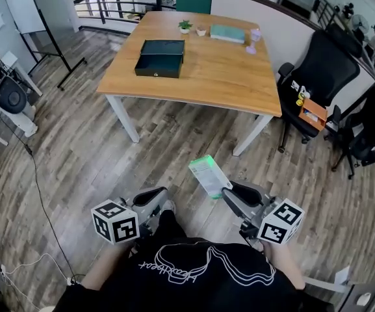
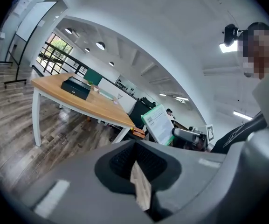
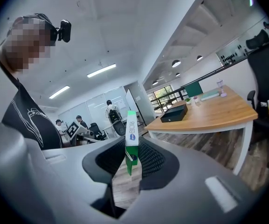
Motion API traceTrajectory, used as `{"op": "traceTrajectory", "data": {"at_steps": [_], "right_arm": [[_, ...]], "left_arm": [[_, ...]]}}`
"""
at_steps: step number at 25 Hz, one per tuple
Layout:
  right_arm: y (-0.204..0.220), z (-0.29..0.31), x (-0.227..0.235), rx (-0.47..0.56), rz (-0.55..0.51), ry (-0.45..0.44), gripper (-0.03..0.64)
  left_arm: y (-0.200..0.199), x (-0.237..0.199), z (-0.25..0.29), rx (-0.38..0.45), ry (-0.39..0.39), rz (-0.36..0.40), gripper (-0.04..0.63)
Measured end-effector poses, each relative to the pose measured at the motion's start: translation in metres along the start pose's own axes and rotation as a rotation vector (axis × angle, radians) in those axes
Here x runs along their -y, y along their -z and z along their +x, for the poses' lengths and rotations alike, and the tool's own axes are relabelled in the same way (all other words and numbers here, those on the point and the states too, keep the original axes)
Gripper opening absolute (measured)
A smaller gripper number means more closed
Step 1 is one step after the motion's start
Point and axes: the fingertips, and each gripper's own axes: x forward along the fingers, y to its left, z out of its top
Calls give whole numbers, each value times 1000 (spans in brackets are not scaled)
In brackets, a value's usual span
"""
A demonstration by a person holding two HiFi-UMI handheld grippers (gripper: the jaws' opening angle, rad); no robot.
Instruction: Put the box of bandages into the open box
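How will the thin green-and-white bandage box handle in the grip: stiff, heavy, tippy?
Likely light: the thin green-and-white cardboard bandage box sticks out well past the right tool without sagging. Probably crushable, being thin card. Set on that narrow edge, it may tip.

White-and-green bandage box [image 1: 210,175]; black open box [image 1: 160,58] on honey-coloured wood surface [image 1: 226,77]; grey left claw [image 1: 149,199] and right claw [image 1: 234,197], their cubes patterned black-and-white; grey-brown plank floor [image 1: 77,142].

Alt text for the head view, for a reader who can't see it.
The right gripper holds a green-and-white box of bandages over the wood floor; the left gripper is empty. Ahead, an open black box sits on a wooden table.
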Motion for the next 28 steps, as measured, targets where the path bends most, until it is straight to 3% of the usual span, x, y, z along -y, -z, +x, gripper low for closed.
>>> {"op": "traceTrajectory", "data": {"at_steps": [8, 15, 28], "right_arm": [[-30, 111, 47, -37, 37, 1, 112], [-77, 202, 55, -48, -11, -30, 112], [-119, 271, 95, -25, -35, -32, 112]], "left_arm": [[-70, -94, 27, -22, 13, -6, 0], [-137, -160, 25, -10, 19, 3, 0], [-201, -203, 54, 4, 38, 38, 0]]}}
